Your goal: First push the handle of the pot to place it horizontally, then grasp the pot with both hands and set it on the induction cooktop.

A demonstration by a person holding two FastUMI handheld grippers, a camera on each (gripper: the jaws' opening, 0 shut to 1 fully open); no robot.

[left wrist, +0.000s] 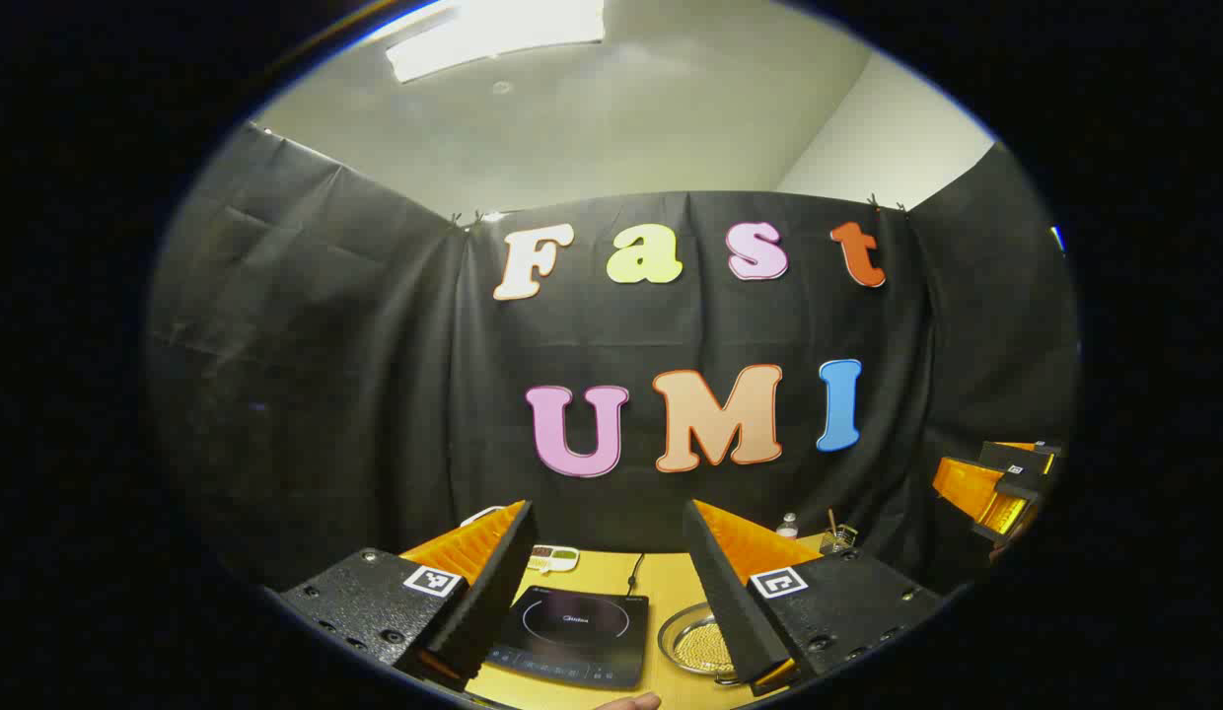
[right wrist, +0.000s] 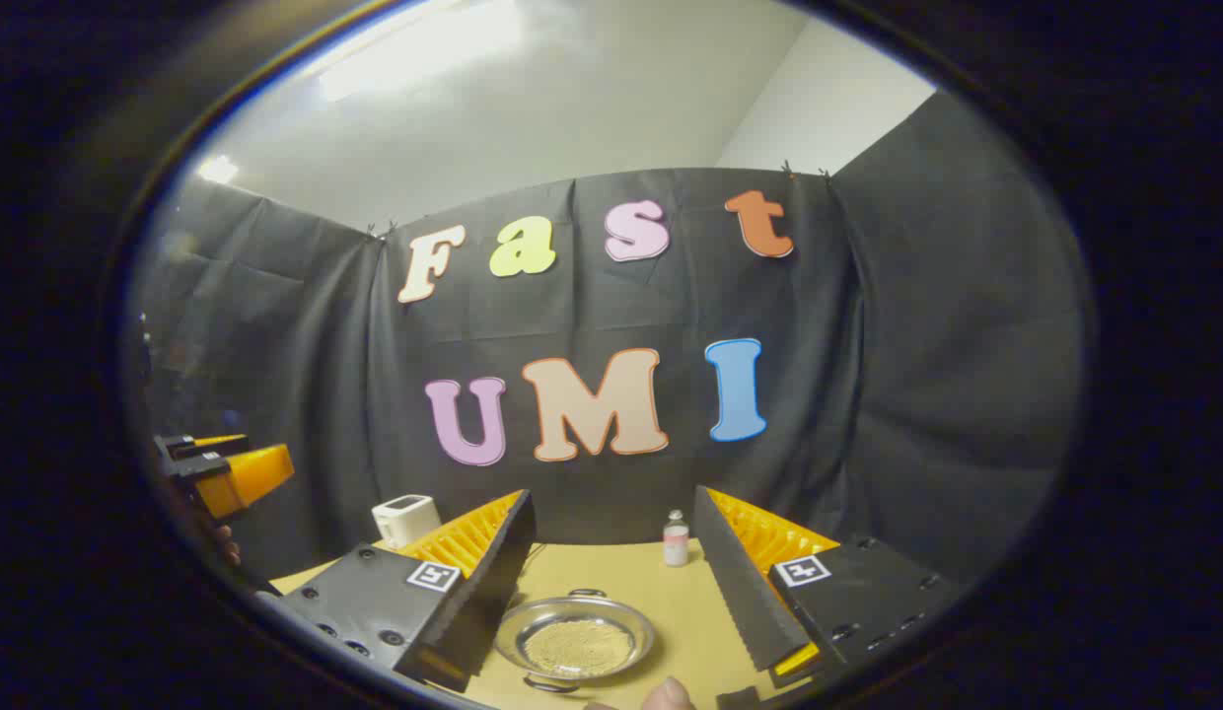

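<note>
- My left gripper (left wrist: 610, 582): held above the table, fingers spread wide apart, nothing between them. Seen again at the left edge of the right gripper view (right wrist: 227, 473).
- My right gripper (right wrist: 611, 582): also raised above the table, fingers parted and grasping nothing. Seen again at the right edge of the left gripper view (left wrist: 1001, 488).
- Pot (right wrist: 575, 639): shallow, silver metal, sitting on the table (right wrist: 671, 602) between my right gripper's fingers and apart from both. A loop handle shows at its far rim and another at its near rim. In the left gripper view it lies just right of the cooktop, partly hidden by my right-hand finger.
- Induction cooktop (left wrist: 570, 633): black, flat on the table between my left gripper's fingers, nothing on its ring. A cord runs from its far edge.
- Small bottle (right wrist: 676, 538): upright, near the back wall, beyond the pot.
- White boxy appliance (right wrist: 405, 519): at the table's far left in the right gripper view.
- Small tray (left wrist: 552, 558): behind the cooktop; contents too small to tell.
- Fingertip (right wrist: 666, 695): at the bottom edge, near the pot.
</note>
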